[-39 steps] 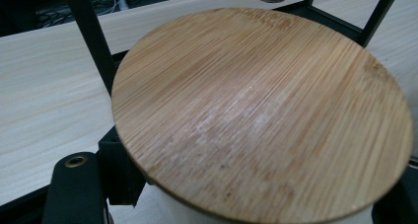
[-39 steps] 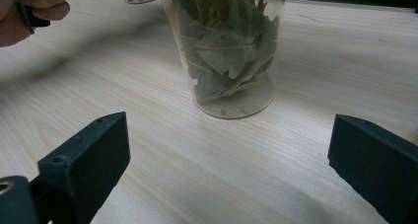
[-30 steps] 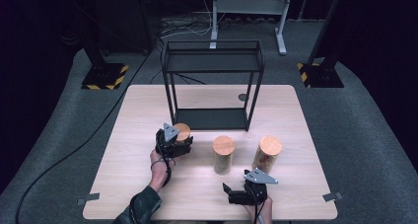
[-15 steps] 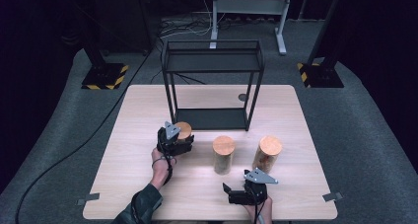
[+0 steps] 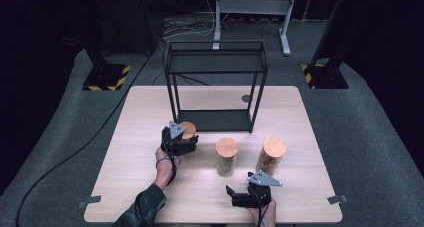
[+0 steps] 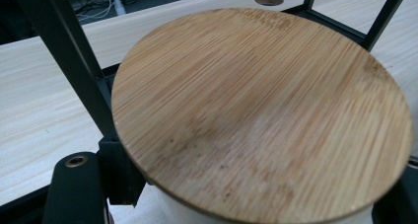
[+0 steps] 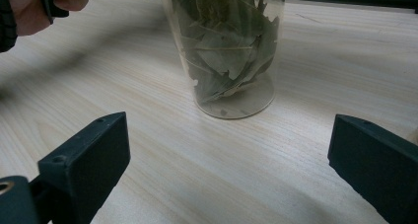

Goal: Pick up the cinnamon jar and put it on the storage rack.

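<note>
Three jars with round bamboo lids stand in a row on the wooden table [image 5: 125, 187]. My left gripper [image 5: 184, 141] is shut on the left jar [image 5: 188, 130] just under its lid, close to the front left leg of the black rack. In the left gripper view that lid [image 6: 261, 115] covers most of the frame, with a black jaw at each lower corner against the white jar body. My right gripper [image 5: 245, 193] rests open near the table's front edge. Its jaws [image 7: 226, 150] stand wide apart, facing the middle jar [image 7: 226, 46] of dry green leaves, a short way off.
A black metal two-level rack [image 5: 215, 62] stands at the back middle of the table, its post [image 6: 74, 61] right behind the held jar. The right jar [image 5: 272, 154] stands beside the middle jar [image 5: 226, 156]. A round hole [image 5: 245, 98] sits in the tabletop behind the rack.
</note>
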A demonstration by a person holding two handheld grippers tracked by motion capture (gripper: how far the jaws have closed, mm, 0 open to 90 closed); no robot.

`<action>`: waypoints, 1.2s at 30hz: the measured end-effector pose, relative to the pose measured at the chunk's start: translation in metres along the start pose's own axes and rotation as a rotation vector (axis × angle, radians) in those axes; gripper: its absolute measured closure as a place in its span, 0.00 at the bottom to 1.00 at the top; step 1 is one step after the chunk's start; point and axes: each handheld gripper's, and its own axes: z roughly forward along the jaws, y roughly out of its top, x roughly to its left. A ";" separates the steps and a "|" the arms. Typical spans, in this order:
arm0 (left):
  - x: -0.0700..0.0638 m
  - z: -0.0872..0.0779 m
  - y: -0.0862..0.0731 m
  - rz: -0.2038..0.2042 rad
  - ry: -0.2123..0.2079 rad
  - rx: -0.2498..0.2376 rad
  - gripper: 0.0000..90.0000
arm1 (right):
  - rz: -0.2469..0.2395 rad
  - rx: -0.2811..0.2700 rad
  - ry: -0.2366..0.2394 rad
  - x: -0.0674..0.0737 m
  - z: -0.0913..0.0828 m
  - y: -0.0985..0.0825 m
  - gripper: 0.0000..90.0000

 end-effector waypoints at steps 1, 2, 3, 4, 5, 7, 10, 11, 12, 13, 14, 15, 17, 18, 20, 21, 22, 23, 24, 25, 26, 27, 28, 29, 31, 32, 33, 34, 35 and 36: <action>0.000 0.001 0.000 0.000 0.000 -0.001 0.28 | 0.000 0.000 0.000 0.000 0.000 0.000 0.02; 0.000 0.001 0.001 0.002 -0.002 0.001 0.28 | 0.000 0.000 0.000 0.000 0.000 0.000 0.02; 0.000 0.002 0.001 0.003 -0.001 0.001 0.28 | 0.000 0.000 0.000 0.000 0.000 0.000 0.02; -0.001 0.002 0.002 0.002 -0.001 -0.001 0.28 | -0.002 -0.002 0.000 0.000 0.000 0.000 0.02; -0.001 0.003 0.002 0.004 -0.002 -0.001 0.28 | -0.001 -0.002 0.000 0.000 0.000 0.000 0.02; -0.001 0.003 0.003 0.004 -0.001 -0.002 0.28 | 0.000 -0.002 0.000 0.000 0.000 0.000 0.02; -0.001 0.004 0.004 0.009 -0.002 0.000 0.28 | -0.001 -0.002 0.000 0.000 0.000 0.000 0.02; -0.001 0.005 0.004 0.008 -0.002 0.000 0.28 | -0.001 -0.002 0.001 0.000 0.000 0.000 0.02; -0.001 0.005 0.005 0.007 -0.001 0.000 0.28 | 0.001 -0.001 0.001 0.000 0.000 0.000 0.02; -0.001 0.006 0.005 0.006 -0.002 -0.001 0.28 | -0.002 -0.003 0.001 0.000 0.000 0.000 0.02; -0.001 0.007 0.005 0.006 -0.001 -0.001 0.28 | -0.003 -0.004 0.001 0.000 0.000 0.000 0.02; -0.001 0.007 0.005 0.008 -0.001 0.000 0.28 | -0.002 -0.003 0.001 0.000 0.000 0.000 0.02; -0.001 0.009 0.006 0.008 -0.002 0.000 0.28 | -0.002 -0.004 0.001 0.000 0.000 0.000 0.02; -0.001 0.009 0.006 0.009 -0.002 0.000 0.28 | -0.001 -0.004 0.002 0.000 0.000 0.000 0.02; -0.001 0.011 0.006 0.014 -0.002 0.003 0.28 | -0.001 -0.004 0.002 -0.001 0.000 0.000 0.02; -0.002 0.011 0.007 0.012 -0.002 0.002 0.28 | -0.001 -0.004 0.002 -0.001 0.000 0.000 0.02; -0.002 0.012 0.007 0.012 -0.003 0.002 0.28 | 0.001 -0.003 0.003 -0.001 0.000 0.000 0.02; -0.002 0.013 0.007 0.013 -0.003 0.003 0.28 | 0.000 -0.003 0.002 -0.001 0.000 0.000 0.02; -0.001 0.013 0.008 0.012 -0.003 0.004 0.28 | -0.001 -0.004 0.002 -0.001 0.000 0.000 0.02; -0.002 0.014 0.008 0.014 -0.002 0.005 0.28 | -0.002 -0.004 0.002 -0.001 0.000 0.000 0.02; -0.001 0.015 0.009 0.017 -0.002 0.005 0.28 | 0.000 -0.002 0.002 0.000 0.000 0.000 0.02; -0.001 0.015 0.009 0.019 -0.002 0.006 0.28 | 0.001 -0.001 0.003 0.000 0.000 0.000 0.02; -0.001 0.016 0.010 0.019 -0.002 0.005 0.28 | -0.002 -0.004 0.003 -0.001 0.000 0.000 0.02; -0.001 0.017 0.010 0.015 -0.002 0.005 0.28 | -0.001 -0.004 0.003 -0.001 0.000 0.000 0.02; -0.001 0.018 0.011 0.017 -0.003 0.006 0.28 | 0.000 -0.003 0.003 -0.001 0.000 0.000 0.02; -0.001 0.019 0.012 0.017 -0.002 0.006 0.28 | 0.000 -0.003 0.003 -0.001 0.000 0.000 0.02; -0.001 0.020 0.013 0.019 -0.002 0.008 0.28 | 0.000 -0.003 0.003 -0.001 0.000 0.000 0.02; -0.001 0.020 0.013 0.019 -0.003 0.006 0.28 | 0.000 -0.003 0.003 -0.001 0.000 0.000 0.02; -0.001 0.021 0.014 0.018 -0.004 0.006 0.28 | 0.002 -0.001 0.003 0.000 0.000 0.000 0.02; -0.001 0.021 0.015 0.014 -0.007 0.006 0.28 | 0.002 -0.001 0.003 0.000 0.000 0.000 0.02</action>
